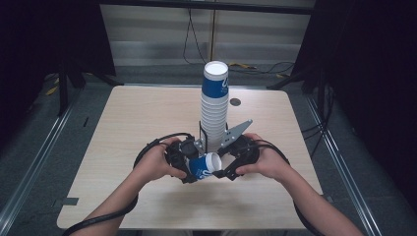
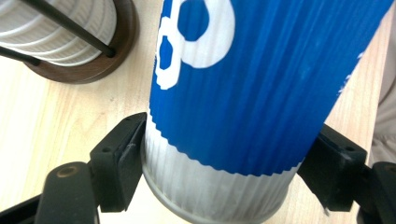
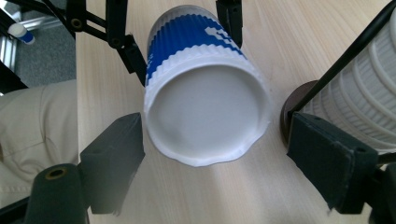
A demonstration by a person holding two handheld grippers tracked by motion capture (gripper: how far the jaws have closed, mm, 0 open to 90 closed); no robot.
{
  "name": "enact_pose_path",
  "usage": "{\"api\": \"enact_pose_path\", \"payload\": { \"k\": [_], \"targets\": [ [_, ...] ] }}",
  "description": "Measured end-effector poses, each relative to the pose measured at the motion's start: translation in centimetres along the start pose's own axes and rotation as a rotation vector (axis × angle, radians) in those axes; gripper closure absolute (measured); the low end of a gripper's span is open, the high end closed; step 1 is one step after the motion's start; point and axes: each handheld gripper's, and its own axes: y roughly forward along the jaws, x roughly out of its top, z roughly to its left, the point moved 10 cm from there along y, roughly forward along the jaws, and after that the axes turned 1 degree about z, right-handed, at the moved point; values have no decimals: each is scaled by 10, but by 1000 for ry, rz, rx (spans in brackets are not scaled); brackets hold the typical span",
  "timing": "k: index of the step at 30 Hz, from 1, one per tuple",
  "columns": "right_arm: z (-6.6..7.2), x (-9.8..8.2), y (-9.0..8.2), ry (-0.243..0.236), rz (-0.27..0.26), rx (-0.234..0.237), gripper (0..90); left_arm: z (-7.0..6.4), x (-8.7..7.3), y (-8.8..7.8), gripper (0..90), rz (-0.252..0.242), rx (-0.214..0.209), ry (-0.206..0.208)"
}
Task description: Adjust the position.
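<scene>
A blue and white ribbed paper cup [image 1: 204, 164] lies on its side between my two grippers, low over the table. My left gripper [image 1: 189, 169] is shut on its white bottom end, pads pressed on both sides of the cup [image 2: 243, 93]. The cup's open mouth [image 3: 208, 112] faces my right gripper [image 3: 222, 154], whose jaws stand either side of the rim; the right pad is clear of it, so the gripper is open. Just behind stands a tall stack of white ribbed cups [image 1: 215, 105] with a blue cup on top, held by black rods on a round brown base [image 2: 107, 60].
The light wooden table [image 1: 147, 113] has bare room to the left, right and front of the stack. A small dark round spot [image 1: 235, 102] sits behind the stack. Dark floor, rails and cables surround the table. A person's trouser leg [image 3: 32, 126] shows past the table edge.
</scene>
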Motion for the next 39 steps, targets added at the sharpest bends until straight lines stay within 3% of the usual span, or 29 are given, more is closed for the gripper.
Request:
{"api": "enact_pose_path", "payload": {
  "k": [6, 17, 21, 23, 25, 28, 34, 39],
  "targets": [
    [1, -1, 3, -25, 25, 0, 197, -2, 2, 0, 231, 18, 7, 9],
    [6, 1, 7, -47, 15, 26, 247, -4, 3, 1, 230, 20, 2, 30],
    [8, 1, 8, -48, 23, 32, 242, -6, 3, -1, 230, 35, -3, 37],
    [9, 1, 10, -51, 27, 38, 242, -4, 2, -1, 230, 51, 12, 65],
    [9, 2, 11, -71, 18, 38, 288, -6, 2, 0, 230, 50, 5, 49],
    [11, 2, 13, -84, 16, 40, 297, -4, 1, -1, 230, 62, 9, 62],
    [7, 0, 11, -72, -8, 21, 302, 0, 3, -3, 194, -33, 20, 53],
    [7, 3, 4, -58, -40, 13, 301, 3, 1, -7, 170, -115, -23, 24]
  ]
}}
